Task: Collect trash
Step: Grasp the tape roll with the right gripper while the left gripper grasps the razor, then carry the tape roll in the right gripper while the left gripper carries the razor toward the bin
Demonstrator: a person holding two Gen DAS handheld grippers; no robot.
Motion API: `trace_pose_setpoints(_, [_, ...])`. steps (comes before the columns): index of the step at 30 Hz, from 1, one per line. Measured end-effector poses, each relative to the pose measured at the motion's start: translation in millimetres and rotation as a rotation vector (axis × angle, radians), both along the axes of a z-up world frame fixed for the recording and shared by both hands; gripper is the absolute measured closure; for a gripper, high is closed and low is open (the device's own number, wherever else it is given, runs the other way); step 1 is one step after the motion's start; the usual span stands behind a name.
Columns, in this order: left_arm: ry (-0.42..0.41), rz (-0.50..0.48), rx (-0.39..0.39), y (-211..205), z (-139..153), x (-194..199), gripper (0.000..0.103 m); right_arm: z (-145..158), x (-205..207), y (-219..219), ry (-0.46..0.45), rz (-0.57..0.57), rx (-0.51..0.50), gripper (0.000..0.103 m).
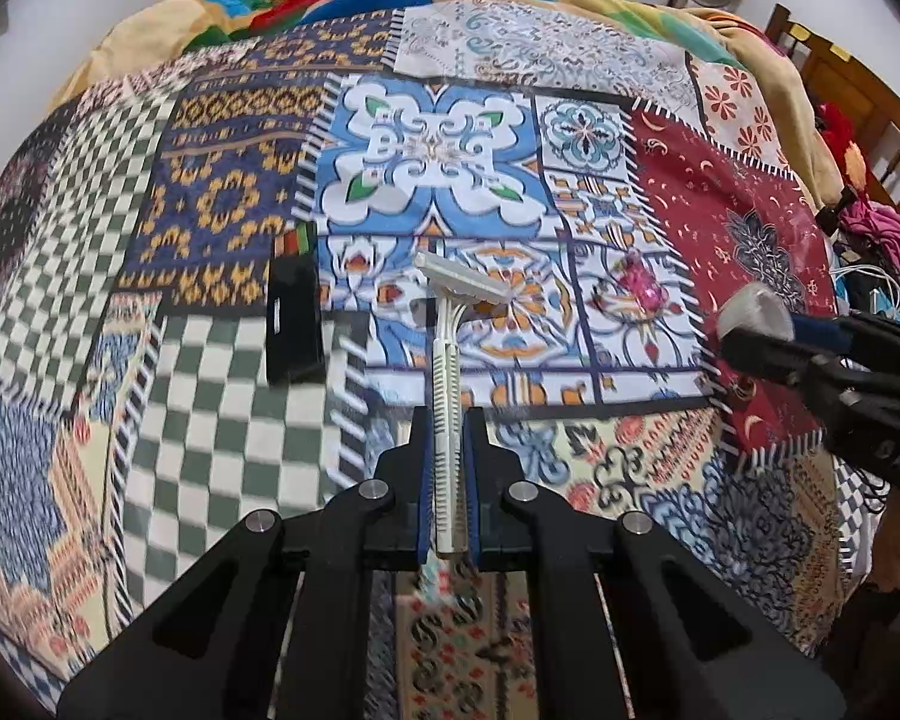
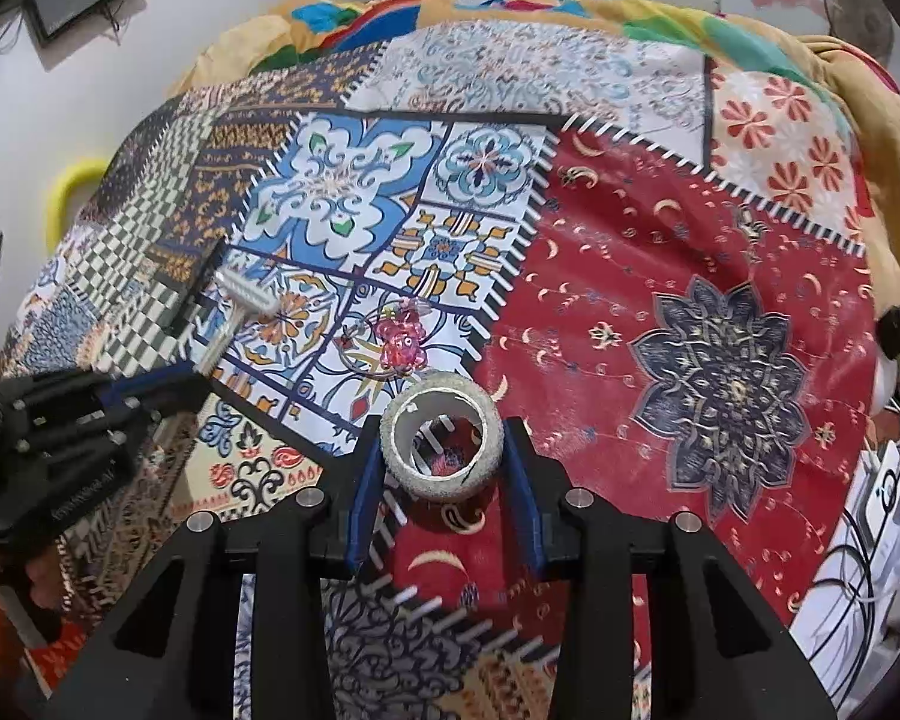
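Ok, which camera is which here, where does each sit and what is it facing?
Left wrist view: sits on the left tool, looks down along it at the patchwork bedspread; its pads clamp a white razor; the right tool enters at right.
Right wrist view: sits on the right tool, faces the same bedspread; a grey tape roll sits between its pads, contact unclear; the left tool enters at left.
Shared: razor, tape roll, pink trinket, bedspread, each other's tool.

Razor point(image 1: 448, 360) on patchwork quilt point(image 1: 222, 396), tape roll point(image 2: 441, 435) rightward.
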State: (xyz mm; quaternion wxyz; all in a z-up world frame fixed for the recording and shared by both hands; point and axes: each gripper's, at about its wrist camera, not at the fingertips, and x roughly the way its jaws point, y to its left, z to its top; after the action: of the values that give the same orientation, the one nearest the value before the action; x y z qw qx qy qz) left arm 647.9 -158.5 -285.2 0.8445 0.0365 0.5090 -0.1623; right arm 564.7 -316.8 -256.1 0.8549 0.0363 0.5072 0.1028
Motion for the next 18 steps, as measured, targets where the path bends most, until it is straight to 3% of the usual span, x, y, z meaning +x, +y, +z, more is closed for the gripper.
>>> trace_pose_setpoints(8, [0.004,0.072,-0.049,5.3,30.6,-33.2,0.095,40.2,-24.2,4.4,-0.045,0.009,0.003,0.068])
trace_pose_setpoints(18, [-0.104,0.110,-0.067,18.6,113.4,-99.4,0.095,103.2,-71.6,22.1,-0.118,0.040,0.024,0.068])
